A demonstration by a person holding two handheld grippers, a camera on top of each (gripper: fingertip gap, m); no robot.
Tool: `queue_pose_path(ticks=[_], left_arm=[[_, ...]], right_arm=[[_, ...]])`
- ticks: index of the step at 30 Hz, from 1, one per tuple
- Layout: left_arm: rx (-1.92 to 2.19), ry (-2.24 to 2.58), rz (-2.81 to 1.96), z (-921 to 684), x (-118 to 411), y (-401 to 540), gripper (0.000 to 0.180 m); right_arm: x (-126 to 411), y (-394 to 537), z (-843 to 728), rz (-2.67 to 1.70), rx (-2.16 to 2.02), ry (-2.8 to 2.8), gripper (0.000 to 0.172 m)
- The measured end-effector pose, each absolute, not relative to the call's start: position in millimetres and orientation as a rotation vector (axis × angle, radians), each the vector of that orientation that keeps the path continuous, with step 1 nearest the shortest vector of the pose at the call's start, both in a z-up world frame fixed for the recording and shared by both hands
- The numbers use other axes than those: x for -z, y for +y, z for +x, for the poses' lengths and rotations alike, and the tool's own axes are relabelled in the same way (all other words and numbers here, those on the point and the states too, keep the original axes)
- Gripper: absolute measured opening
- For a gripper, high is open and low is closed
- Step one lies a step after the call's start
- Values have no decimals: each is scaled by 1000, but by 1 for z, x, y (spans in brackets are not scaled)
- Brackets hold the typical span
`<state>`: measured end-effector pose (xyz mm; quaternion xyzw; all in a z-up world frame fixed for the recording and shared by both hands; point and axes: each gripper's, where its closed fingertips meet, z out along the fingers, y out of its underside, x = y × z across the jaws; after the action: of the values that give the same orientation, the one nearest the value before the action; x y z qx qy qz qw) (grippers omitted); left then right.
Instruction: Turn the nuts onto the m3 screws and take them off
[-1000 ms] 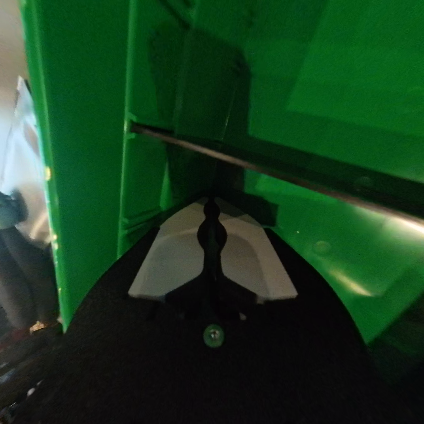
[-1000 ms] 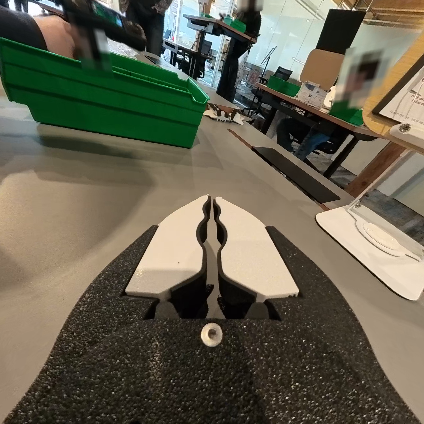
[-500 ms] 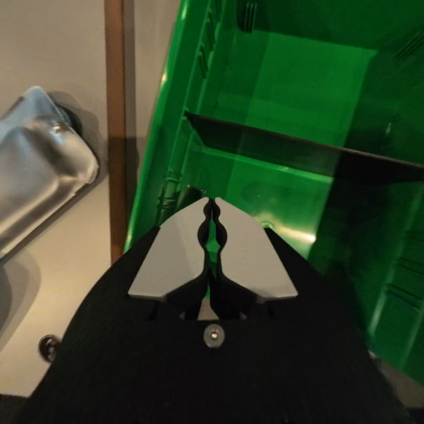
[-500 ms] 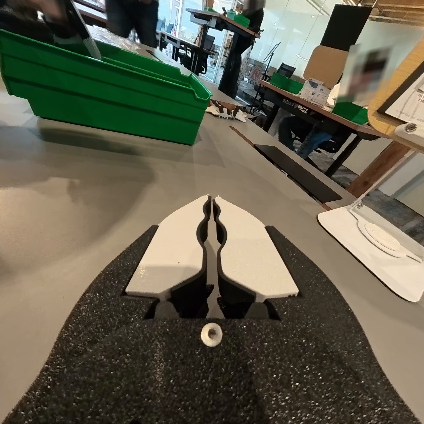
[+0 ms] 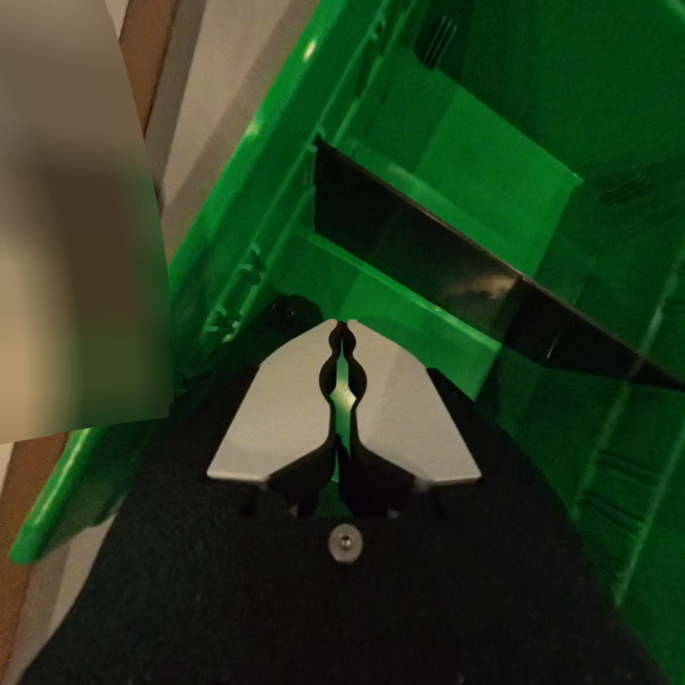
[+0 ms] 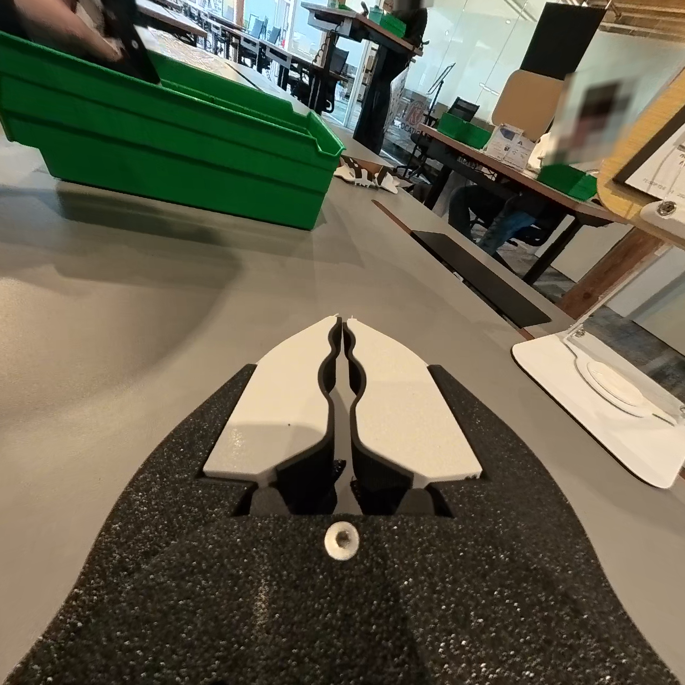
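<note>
No screw or nut shows in either view. My left gripper [image 5: 341,323] is shut, its tips pressed together with nothing between them. It points into a green bin [image 5: 426,326], close to the bin's side wall and a black divider [image 5: 426,237]. A dark rounded piece [image 5: 289,313] lies just left of the tips; I cannot tell what it is. My right gripper [image 6: 343,318] is shut and empty, low over the grey table [image 6: 185,352]. In the right wrist view the green bin [image 6: 178,163] stands far left, with the left gripper's black body [image 6: 135,55] and a hand over it.
A white base plate with a clear cover [image 6: 611,400] lies at the right table edge. A black strip [image 6: 482,274] is set into the table beyond it. A patterned scrap [image 6: 367,178] lies past the bin. Desks and chairs stand farther off. The left gripper's tips are roughly 45 cm from the right gripper's.
My left gripper has pulled back and swung inside the bin, staying shut; the divider now runs across the upper right. My right gripper has stayed shut and barely moved.
</note>
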<state>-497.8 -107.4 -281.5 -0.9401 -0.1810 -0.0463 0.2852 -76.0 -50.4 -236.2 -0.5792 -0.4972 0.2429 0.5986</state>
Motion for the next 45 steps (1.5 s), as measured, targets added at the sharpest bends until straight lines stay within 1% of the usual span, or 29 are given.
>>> queue_pose_path(ticks=[7,11,14,24,32,38,45], left_arm=[[-32,-702,-2570,-511,295,-113,0],[-21,-854,-2527,-519,296,-112,13],[21,-935,-2491,-520,297,-110,19],[-34,-1037,-2459,-525,302,-110,18],[-148,-1026,-2432,-533,307,-106,16],[-231,-1023,-2468,-538,309,-110,2],[-169,-966,-2486,-533,309,-105,0]], right_arm=[[234,-51,-75,-1334,-568,-1140,0],[231,-53,-75,-1327,-600,-1121,0],[227,-56,-75,-1317,-644,-1103,0],[214,-58,-68,-1298,-788,-1004,0],[202,-53,-55,-1296,-922,-870,0],[200,-51,-52,-1299,-951,-841,1],[202,-53,-54,-1299,-938,-857,1]])
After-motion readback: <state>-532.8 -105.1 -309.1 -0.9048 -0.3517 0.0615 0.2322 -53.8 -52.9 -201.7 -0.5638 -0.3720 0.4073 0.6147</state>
